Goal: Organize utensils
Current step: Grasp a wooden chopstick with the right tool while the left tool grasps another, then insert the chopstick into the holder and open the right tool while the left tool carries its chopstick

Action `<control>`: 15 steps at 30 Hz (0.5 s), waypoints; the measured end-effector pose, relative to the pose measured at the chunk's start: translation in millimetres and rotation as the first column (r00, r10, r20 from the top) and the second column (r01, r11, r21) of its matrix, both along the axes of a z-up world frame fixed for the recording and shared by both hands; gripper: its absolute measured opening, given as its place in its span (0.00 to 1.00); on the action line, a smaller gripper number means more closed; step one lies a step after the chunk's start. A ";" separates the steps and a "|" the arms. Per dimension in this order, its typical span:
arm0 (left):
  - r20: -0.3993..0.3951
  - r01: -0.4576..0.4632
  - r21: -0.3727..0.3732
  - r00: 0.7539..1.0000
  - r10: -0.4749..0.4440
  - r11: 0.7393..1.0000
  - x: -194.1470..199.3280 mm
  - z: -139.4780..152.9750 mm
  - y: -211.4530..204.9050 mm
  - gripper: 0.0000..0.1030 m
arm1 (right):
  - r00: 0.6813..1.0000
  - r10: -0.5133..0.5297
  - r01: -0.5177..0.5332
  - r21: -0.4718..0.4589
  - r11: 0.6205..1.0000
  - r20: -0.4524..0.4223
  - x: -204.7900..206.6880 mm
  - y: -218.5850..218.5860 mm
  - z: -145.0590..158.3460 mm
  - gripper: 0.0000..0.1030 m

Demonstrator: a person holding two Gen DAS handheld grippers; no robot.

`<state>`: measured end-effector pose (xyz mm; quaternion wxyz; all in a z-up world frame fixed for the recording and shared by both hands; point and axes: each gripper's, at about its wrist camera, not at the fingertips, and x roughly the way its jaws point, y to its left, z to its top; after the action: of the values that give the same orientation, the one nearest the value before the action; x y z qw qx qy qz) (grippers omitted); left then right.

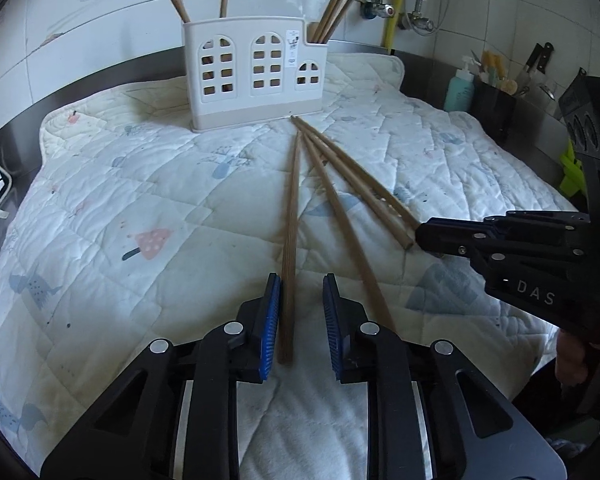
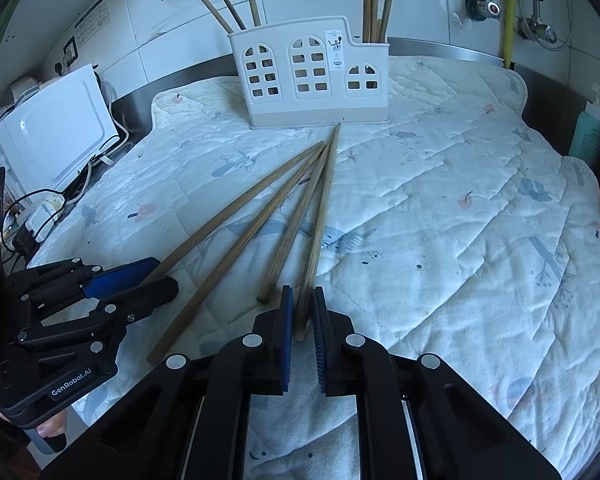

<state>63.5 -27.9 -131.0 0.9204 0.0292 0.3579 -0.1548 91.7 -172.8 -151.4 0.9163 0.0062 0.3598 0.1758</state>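
Left gripper [image 1: 299,312]: low in the centre of the left wrist view, jaws parted around the near end of the leftmost chopstick [image 1: 290,248] — the stick lies just beside the left blue pad [image 1: 270,328], with a clear gap to the right pad, so it is not clamped.
Right gripper [image 2: 302,320]: bottom centre of its own view, jaws narrowed around the near end of the rightmost chopstick [image 2: 320,224]; whether the pads actually press on the wood cannot be told.
Loose chopsticks: four wooden sticks fan out on the quilted mat [image 2: 460,208], tips converging near the base of the holder and thick ends spread toward the bottom of the frame.
Utensil holder [image 1: 256,76]: white plastic caddy with arched window cut-outs, upright at the upper centre, at the far edge of the mat.
Stored chopsticks [image 1: 340,4]: a bundle stands in the low right compartment — a few more lean out of the taller left part.
Background: a white appliance [image 2: 56,128] with cables at the left of the right wrist view; a teal pump bottle [image 1: 460,88] and a dark bin at the upper right of the left wrist view; a yellow pipe [image 1: 396,0] on the tiled wall.
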 end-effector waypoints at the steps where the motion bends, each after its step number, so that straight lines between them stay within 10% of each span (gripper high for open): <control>1: 0.000 0.005 -0.001 1.000 -0.005 1.000 1.3 -0.2 -0.7 0.20 | 1.000 0.001 -0.001 -0.001 1.000 0.001 -0.3 0.3 -0.3 0.09; 15: -0.024 -0.012 -0.060 1.000 0.011 0.998 10.3 8.0 13.3 0.05 | 0.996 0.005 -0.002 -0.035 0.999 0.094 -13.3 -6.7 23.3 0.06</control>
<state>73.8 -14.6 -123.0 0.9175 -0.0022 0.3640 -0.1606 78.5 -179.6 -128.1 0.9319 -0.0186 0.3193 0.1711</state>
